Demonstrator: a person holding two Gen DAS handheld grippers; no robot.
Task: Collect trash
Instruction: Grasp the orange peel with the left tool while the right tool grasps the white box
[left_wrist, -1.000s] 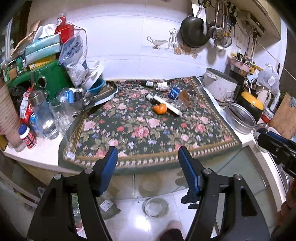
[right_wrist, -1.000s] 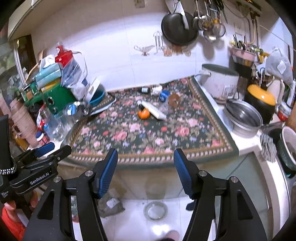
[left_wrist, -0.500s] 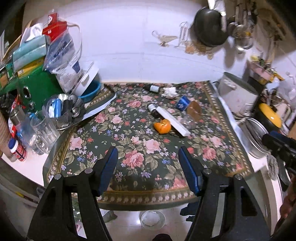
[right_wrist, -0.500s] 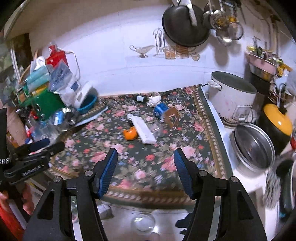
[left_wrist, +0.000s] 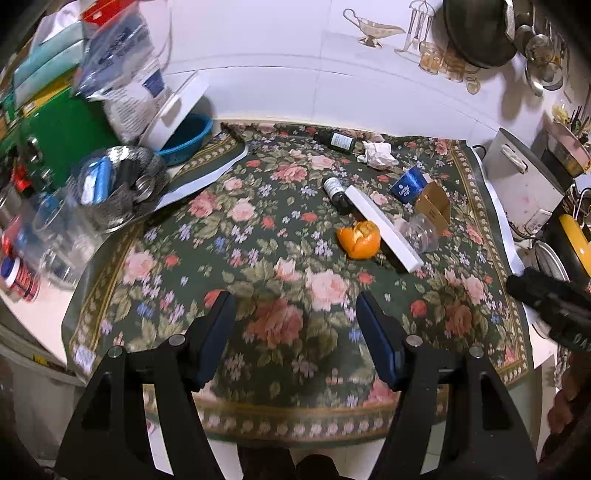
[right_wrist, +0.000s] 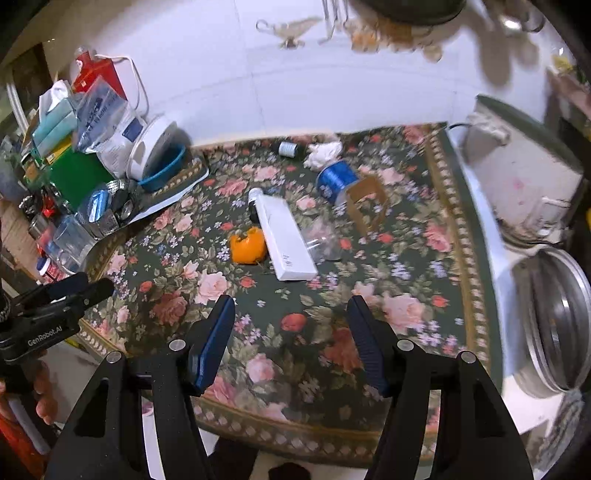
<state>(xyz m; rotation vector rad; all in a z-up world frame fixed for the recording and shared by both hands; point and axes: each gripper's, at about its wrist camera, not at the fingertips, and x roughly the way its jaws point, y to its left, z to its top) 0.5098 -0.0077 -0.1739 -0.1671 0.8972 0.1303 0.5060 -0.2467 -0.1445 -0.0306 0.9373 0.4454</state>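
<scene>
Trash lies on the floral cloth (left_wrist: 207, 254): an orange peel (left_wrist: 359, 240), a long white box (left_wrist: 384, 229), a dark bottle (left_wrist: 336, 190), a clear plastic cup (left_wrist: 419, 232), a blue can (left_wrist: 406, 184), a brown carton (left_wrist: 434, 206), a crumpled tissue (left_wrist: 376, 154) and another dark bottle (left_wrist: 336, 140). The right wrist view shows the peel (right_wrist: 248, 245), box (right_wrist: 286, 240), can (right_wrist: 336, 179) and carton (right_wrist: 367, 206). My left gripper (left_wrist: 295, 328) is open and empty above the cloth's near part. My right gripper (right_wrist: 291, 332) is open and empty, short of the box.
Left of the cloth stand a metal colander (left_wrist: 118, 184), glasses (left_wrist: 59, 236), a green box (left_wrist: 62, 129), bags and a blue bowl (left_wrist: 184, 138). At the right are a white pot (right_wrist: 524, 177) and a steel bowl (right_wrist: 557, 317). Pans hang on the tiled wall.
Both grippers have moved forward from in front of the counter to above the cloth's near part, closer to the trash. Both jaws stay open.
</scene>
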